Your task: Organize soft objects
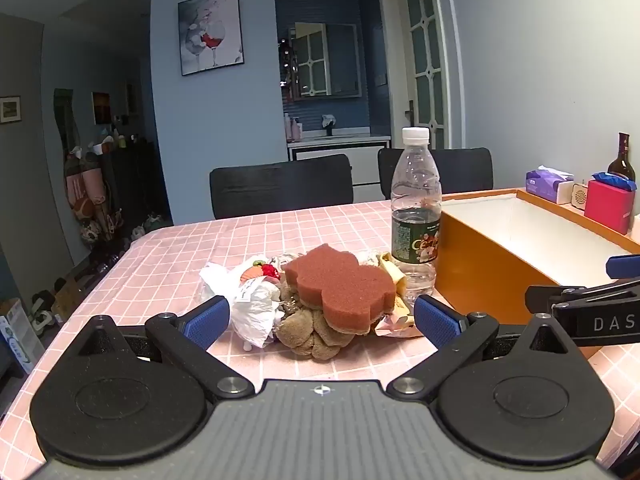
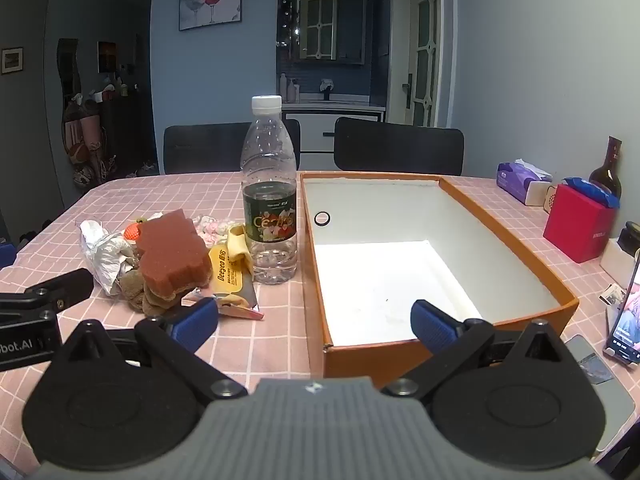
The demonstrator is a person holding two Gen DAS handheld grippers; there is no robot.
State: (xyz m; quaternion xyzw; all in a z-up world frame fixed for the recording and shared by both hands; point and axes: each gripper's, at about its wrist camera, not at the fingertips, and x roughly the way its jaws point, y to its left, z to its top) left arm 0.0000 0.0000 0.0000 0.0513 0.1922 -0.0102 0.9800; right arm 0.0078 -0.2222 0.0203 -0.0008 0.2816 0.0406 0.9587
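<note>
Both grippers — left gripper (image 1: pixel 322 320), right gripper (image 2: pixel 314 322) — released, empty. Advise: pinch sponge (image 1: pixel 340 284) centrally, clearing bottle (image 1: pixel 416 216) — deposit in box (image 2: pixel 516 240).

Left gripper (image 1: pixel 322 320), blue-padded jaws wide apart, faces a reddish-brown lobed foam sponge (image 1: pixel 340 286) atop a brown plush toy (image 1: pixel 310 330). Clear plastic water bottle (image 1: pixel 415 216) stands beside an orange cardboard box (image 1: pixel 480 276).
</note>
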